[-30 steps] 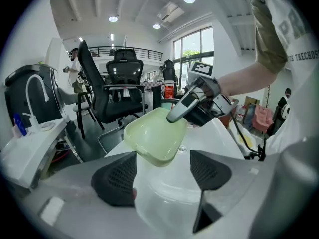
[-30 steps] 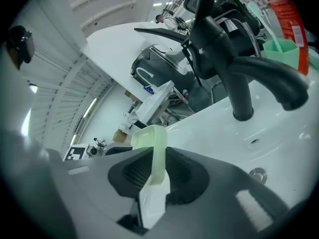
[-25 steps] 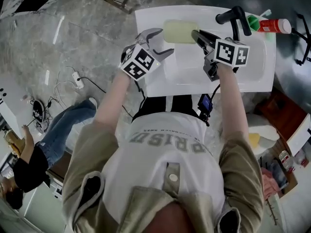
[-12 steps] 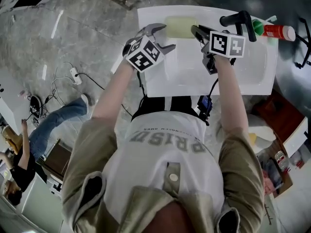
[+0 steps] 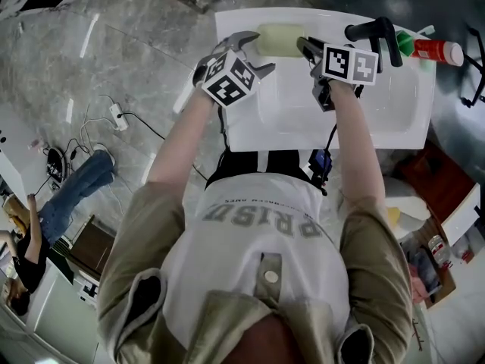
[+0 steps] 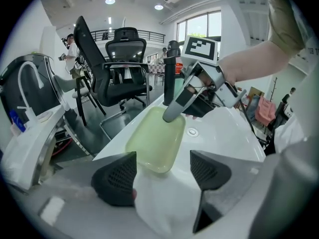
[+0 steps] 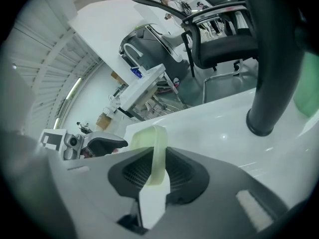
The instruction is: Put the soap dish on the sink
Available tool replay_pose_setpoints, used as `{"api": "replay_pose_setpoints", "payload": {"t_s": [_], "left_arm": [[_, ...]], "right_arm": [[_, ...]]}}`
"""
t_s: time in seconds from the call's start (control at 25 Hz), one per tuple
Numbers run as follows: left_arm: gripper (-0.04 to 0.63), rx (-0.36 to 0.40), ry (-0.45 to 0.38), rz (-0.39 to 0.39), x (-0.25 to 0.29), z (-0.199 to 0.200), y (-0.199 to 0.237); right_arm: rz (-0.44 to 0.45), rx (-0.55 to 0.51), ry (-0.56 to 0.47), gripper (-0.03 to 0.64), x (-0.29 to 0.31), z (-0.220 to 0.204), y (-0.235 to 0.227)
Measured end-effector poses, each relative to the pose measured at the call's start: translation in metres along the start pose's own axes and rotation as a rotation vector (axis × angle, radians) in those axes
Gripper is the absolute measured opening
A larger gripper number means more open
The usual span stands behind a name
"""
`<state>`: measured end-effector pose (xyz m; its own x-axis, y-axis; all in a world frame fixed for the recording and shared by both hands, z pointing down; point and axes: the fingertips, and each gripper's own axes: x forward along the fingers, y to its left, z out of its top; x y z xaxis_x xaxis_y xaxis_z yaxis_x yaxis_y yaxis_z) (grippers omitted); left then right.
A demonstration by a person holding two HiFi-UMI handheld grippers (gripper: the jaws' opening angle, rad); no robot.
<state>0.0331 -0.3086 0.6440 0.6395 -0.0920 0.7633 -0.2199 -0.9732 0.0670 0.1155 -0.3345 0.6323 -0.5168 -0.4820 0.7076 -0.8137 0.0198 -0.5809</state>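
The pale green soap dish (image 5: 279, 40) sits low over the back left corner of the white sink (image 5: 394, 123), beside the black faucet (image 5: 371, 30). My right gripper (image 5: 307, 49) is shut on its right edge; in the right gripper view the dish's rim (image 7: 155, 156) stands clamped between the two pads. My left gripper (image 5: 258, 54) is open just left of the dish. In the left gripper view the dish (image 6: 154, 138) lies ahead of the spread fingers (image 6: 115, 177), untouched by them. Whether the dish rests on the sink's rim I cannot tell.
A red and green bottle (image 5: 426, 49) lies at the sink's back right corner. Black office chairs (image 6: 124, 68) stand behind the sink. Cables and a power strip (image 5: 119, 124) lie on the floor to the left, where a person (image 5: 45, 226) sits. Boxes (image 5: 447, 203) stand to the right.
Both grippers have sunk toward the sink, the right one carrying the dish down and toward the back rim. The left gripper stayed open beside it.
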Motion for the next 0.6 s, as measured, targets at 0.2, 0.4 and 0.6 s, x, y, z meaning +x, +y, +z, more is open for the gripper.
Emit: {"api": "replay_pose_setpoints", "payload": {"t_s": [0.2,0.4,0.6], "left_arm": [[0.353,-0.007,0.038,-0.004,0.002,-0.005,0.003],[0.353,-0.011,0.07,-0.024,0.005,-0.007,0.004],[0.353,-0.014,0.091,-0.045,0.005,-0.011,0.003]], "right_arm": [[-0.021,-0.002,0.006,0.074,0.002,0.001,-0.006],[-0.051,0.001,0.017,0.078,0.006,0.0,-0.012],[-0.059,-0.007,0.022,0.083,0.008,0.0,-0.014]]}}
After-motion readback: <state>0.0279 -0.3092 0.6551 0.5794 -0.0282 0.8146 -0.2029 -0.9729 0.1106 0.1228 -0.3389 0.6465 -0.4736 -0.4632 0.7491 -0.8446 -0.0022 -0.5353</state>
